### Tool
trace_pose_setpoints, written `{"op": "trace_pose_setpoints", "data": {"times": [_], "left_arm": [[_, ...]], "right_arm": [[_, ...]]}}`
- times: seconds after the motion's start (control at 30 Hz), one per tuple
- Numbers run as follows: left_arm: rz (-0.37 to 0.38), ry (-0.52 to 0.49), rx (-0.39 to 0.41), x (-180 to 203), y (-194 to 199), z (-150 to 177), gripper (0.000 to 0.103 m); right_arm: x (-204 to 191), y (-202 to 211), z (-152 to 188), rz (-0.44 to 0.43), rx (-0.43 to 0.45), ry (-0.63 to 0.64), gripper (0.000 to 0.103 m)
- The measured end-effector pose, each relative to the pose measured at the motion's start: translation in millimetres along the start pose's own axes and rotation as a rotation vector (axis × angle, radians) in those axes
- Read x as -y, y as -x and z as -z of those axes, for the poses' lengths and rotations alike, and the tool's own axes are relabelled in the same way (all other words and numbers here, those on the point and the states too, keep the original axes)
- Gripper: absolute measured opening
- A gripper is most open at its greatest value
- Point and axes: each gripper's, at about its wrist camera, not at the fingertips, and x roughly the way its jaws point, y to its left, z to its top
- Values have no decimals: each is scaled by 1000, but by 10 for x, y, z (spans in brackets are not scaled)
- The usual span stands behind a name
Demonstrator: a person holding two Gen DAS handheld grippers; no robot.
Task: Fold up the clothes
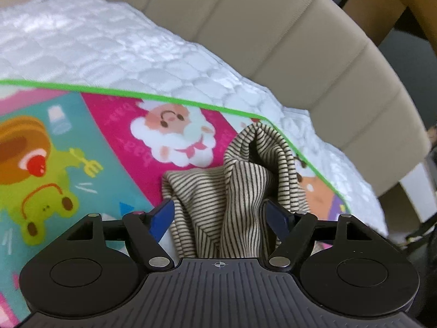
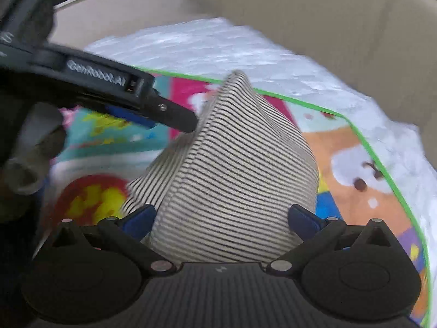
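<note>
Striped garment lies bunched between the spread fingers of the left gripper, near the mat's green-edged far corner. Right wrist view: right gripper fingers spread around a raised striped peak. Fold in progress; next, pinch an edge.

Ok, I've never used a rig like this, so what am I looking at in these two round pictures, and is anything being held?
There is no robot arm: a person carries two hand-held grippers, each with a fisheye camera looking forward between its two blue-padded jaws. One picture is from the left gripper, the other from the right gripper, which also shows the left one from outside, top left. Both are over a colourful cartoon mat lying on a white quilted cover, with a beige padded headboard behind. A striped garment bunches up between both sets of jaws. The jaws stand wide, so the cloth seems to lie between them rather than being pinched.
</note>
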Motion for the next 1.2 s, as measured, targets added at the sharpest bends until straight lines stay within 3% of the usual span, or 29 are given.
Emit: {"op": "trace_pose_setpoints", "data": {"times": [0.1,0.17,0.3,0.4,0.5,0.67,0.8,0.93,1.03,1.1,1.13,1.2], "left_arm": [[10,-36,42,221,59,10,87],[-3,-72,62,395,20,26,88],[-82,-124,27,669,-287,63,87],[-111,-129,14,717,-341,81,87],[-133,-130,7,749,-362,98,91],[-170,-132,-5,804,-396,128,95],[-178,-123,-21,765,-416,141,95],[-159,-86,-50,576,-312,153,95],[-117,-62,-74,418,-174,191,87],[-57,-35,-96,327,-108,245,70],[-22,-17,-107,288,-95,269,67],[27,-11,-111,254,-118,307,60]], "right_arm": [[275,205,-37,-21,-68,79,103],[484,310,0,-3,-58,69,103],[758,342,200,-21,69,-63,103],[849,198,333,-44,42,-145,103],[846,173,422,-77,37,-143,103],[671,339,371,-86,115,-69,103],[511,579,228,-76,246,-5,103],[535,714,51,-67,303,-68,103],[671,620,-58,-46,282,-188,103],[716,539,-122,-18,267,-233,102],[705,481,-192,-14,250,-224,101],[648,397,-293,-21,214,-201,72]]}}
